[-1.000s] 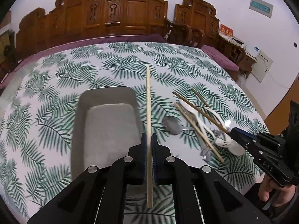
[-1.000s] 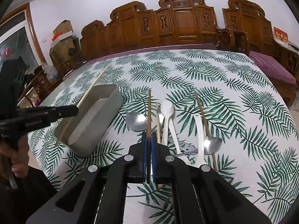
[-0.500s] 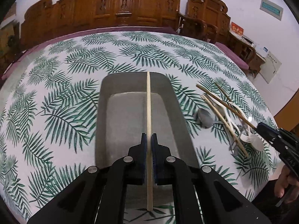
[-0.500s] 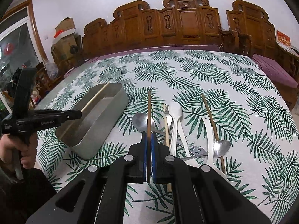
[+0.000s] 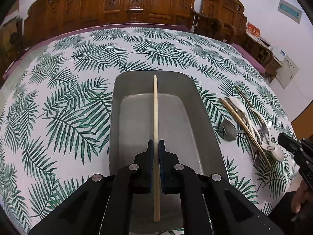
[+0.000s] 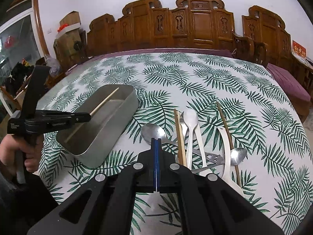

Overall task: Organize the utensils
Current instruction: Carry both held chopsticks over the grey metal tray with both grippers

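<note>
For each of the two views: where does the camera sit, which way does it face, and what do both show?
Left wrist: on the left gripper, looking steeply down its fingers at the chopstick clamped over the metal tray.
Right wrist: on the shut right gripper, facing the utensil pile; a hand shows.
Shared: tray, chopstick, pile, leaf-print tablecloth.

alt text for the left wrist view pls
The left hand-held gripper holds a pale wooden chopstick lengthwise above an empty grey metal tin on a palm-leaf tablecloth. Spoons, forks and chopsticks lie piled to the right.
</note>
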